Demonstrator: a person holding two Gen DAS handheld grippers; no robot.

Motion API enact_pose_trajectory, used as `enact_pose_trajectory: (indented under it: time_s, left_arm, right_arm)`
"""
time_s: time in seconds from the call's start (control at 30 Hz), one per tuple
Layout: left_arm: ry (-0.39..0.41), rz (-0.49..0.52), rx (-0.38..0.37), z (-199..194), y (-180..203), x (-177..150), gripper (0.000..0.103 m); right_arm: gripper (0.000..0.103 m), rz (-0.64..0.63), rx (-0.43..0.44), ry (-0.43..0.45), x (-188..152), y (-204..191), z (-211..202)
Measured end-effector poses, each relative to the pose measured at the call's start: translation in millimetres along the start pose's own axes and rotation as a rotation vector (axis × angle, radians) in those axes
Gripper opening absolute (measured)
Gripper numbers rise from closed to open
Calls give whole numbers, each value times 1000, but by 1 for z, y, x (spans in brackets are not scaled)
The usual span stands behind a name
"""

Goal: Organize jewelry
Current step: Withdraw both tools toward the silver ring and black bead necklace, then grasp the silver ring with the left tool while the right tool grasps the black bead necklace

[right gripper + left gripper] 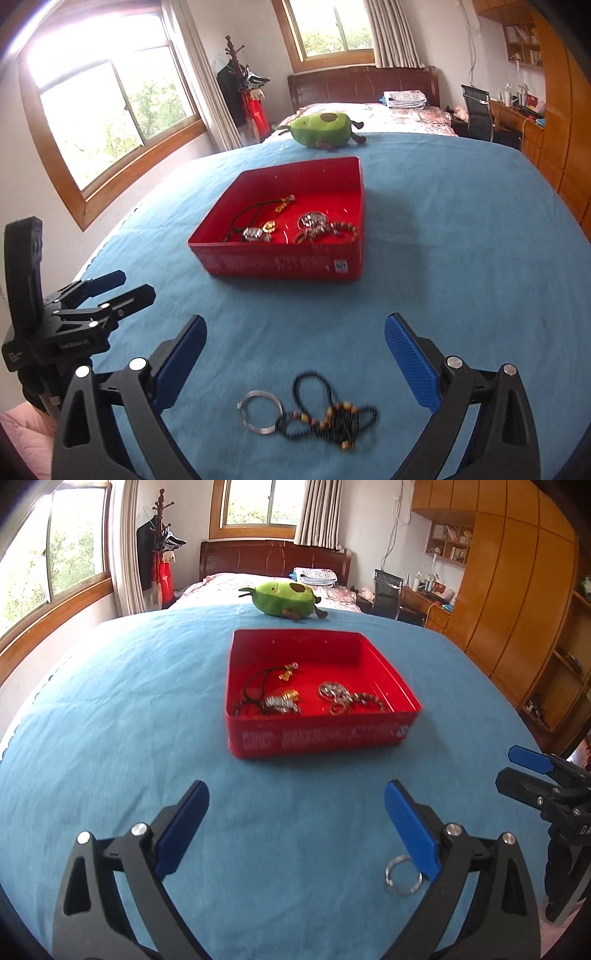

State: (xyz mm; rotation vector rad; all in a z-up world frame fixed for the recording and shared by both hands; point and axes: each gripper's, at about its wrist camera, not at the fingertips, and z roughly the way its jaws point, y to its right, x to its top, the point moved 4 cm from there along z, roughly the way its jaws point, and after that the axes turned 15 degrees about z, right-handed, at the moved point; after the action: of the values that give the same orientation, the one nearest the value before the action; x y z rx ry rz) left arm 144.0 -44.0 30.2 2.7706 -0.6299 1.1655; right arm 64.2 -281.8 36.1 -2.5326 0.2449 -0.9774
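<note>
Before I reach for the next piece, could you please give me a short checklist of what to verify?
1. Left claw open, nothing between its pads: ok.
2. Right claw open and empty: ok.
3. Red box upright, with free floor space for more pieces: ok.
4. Metal ring off the box, lying on the blue cloth: ok to pick.
5. Ring free of the beaded necklace beside it: cannot tell, they look as if they touch.
6. All jewelry stowed: not ok.
</note>
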Motion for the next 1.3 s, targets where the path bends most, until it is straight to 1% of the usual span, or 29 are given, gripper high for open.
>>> enact_pose_trajectory:
  time_s: [0.1, 0.17, 0.27, 0.33, 0.37, 0.4, 0.43, 0.47, 0.5, 0.57, 0.67, 0.77, 0.83, 0.87, 0.97, 1.1, 1.2, 1.27, 1.3]
  left_arm:
    - [-44, 3, -59, 1, 9, -12, 95]
    - [-71, 14, -69, 4, 16, -19, 95]
    - [-96, 41, -70, 9, 28, -26, 93]
    - [-112, 63, -70, 14, 38, -30, 93]
    - [-118, 73, -69, 16, 42, -31, 92]
    - [-131, 95, -73, 21, 48, -33, 83]
    - [-149, 111, -81, 25, 53, -34, 78]
    - [-167, 120, -91, 28, 57, -35, 72]
    - [-200, 125, -110, 34, 62, -39, 71]
    - [-249, 126, -132, 44, 67, -43, 69]
    - [-327, 142, -166, 61, 78, -48, 56]
    - [-373, 144, -191, 71, 81, -50, 54]
    - [-398, 160, -178, 78, 82, -49, 47]
    - [-411, 161, -178, 82, 82, -50, 41]
    - [-442, 160, -202, 88, 84, -51, 39]
    - [-452, 170, -213, 89, 88, -51, 39]
    - [-463, 171, -237, 90, 92, -50, 40]
    - [-466, 186, -235, 90, 94, -51, 39]
    - [-467, 194, -228, 93, 92, -50, 37]
  right_arm:
    - [97, 15, -19, 6, -14, 11, -10]
    - [97, 27, -30, 6, -23, 18, -14]
    - [89, 49, -47, -2, -33, 31, -17]
    - [78, 65, -55, -24, -40, 40, -15]
    - [75, 73, -58, -36, -42, 43, -13]
    - [70, 78, -61, -46, -45, 46, -13]
    - [65, 83, -64, -59, -48, 49, -11]
    - [63, 87, -68, -69, -50, 52, -9]
    - [62, 92, -69, -79, -52, 54, -7]
    - [62, 94, -69, -85, -55, 58, -7]
    - [62, 92, -71, -86, -57, 60, -6]
    - [62, 85, -58, -87, -55, 57, -5]
    - [62, 79, -58, -90, -53, 55, -2]
    - [62, 78, -58, -91, -53, 55, -1]
    - [62, 74, -53, -98, -52, 54, 2]
    - [62, 70, -54, -106, -51, 53, 7]
    - [62, 70, -55, -116, -51, 54, 10]
    - [62, 70, -56, -121, -51, 54, 12]
    - [62, 72, -56, -121, -51, 55, 12]
